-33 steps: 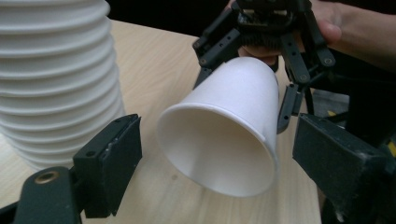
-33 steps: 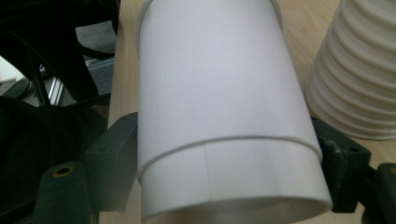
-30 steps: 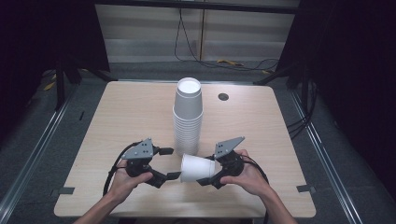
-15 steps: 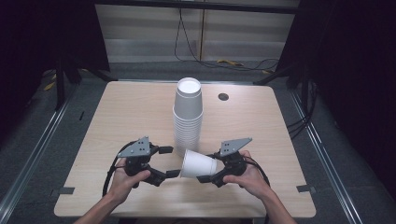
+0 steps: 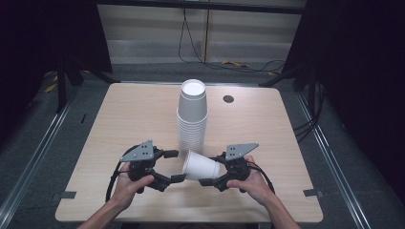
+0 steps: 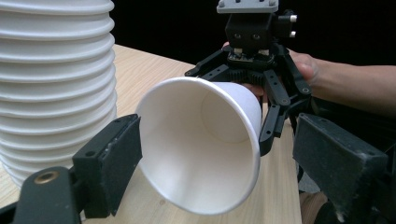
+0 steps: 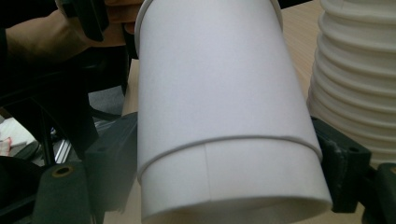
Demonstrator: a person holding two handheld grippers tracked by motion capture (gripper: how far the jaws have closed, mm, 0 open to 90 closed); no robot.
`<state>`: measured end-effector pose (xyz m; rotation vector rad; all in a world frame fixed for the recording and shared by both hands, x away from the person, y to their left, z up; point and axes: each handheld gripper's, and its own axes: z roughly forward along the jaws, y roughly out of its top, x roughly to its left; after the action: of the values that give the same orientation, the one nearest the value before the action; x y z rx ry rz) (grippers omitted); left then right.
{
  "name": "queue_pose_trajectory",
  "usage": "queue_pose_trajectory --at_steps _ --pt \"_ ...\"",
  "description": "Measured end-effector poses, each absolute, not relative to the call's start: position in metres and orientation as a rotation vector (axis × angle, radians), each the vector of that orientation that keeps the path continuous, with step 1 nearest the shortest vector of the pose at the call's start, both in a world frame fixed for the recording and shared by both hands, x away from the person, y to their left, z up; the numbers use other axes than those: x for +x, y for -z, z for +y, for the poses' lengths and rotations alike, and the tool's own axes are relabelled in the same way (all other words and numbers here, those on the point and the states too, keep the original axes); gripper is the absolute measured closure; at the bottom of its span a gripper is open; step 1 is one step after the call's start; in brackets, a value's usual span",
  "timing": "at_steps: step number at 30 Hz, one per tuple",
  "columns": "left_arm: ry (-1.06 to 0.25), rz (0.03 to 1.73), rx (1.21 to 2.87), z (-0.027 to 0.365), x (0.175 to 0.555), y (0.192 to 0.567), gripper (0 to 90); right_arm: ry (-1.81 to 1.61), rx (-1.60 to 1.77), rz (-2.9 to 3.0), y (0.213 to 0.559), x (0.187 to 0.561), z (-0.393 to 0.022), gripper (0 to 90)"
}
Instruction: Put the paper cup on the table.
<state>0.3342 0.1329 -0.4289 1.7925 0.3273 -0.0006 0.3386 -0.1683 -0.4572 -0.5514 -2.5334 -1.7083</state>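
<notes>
White paper cup lies sideways, base pinched by the right gripper, mouth offered to the spread left gripper.

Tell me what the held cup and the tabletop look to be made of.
The cup in the right claw looks like matte white paper: a vertical side seam and a rolled rim show. The tabletop looks like pale wood or wood-look laminate with a faint grain and a dull sheen; which one, I cannot tell.
</notes>
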Motion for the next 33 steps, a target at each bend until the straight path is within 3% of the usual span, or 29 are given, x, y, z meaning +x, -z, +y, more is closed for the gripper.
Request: queue_pose_trajectory --at_steps 11,18,33 --pt "-0.031 0.374 1.798 0.129 0.336 0.434 15.4 1.796 -0.518 -2.432 0.456 0.339 -0.165 20.9" --pt "0.013 0.393 1.796 0.128 0.342 0.438 0.0 1.821 -0.486 -2.416 0.454 0.336 -0.165 21.1" --pt "0.077 0.337 1.82 0.116 0.338 0.441 0.0 1.842 -0.424 -2.4 0.452 0.331 -0.16 21.3"
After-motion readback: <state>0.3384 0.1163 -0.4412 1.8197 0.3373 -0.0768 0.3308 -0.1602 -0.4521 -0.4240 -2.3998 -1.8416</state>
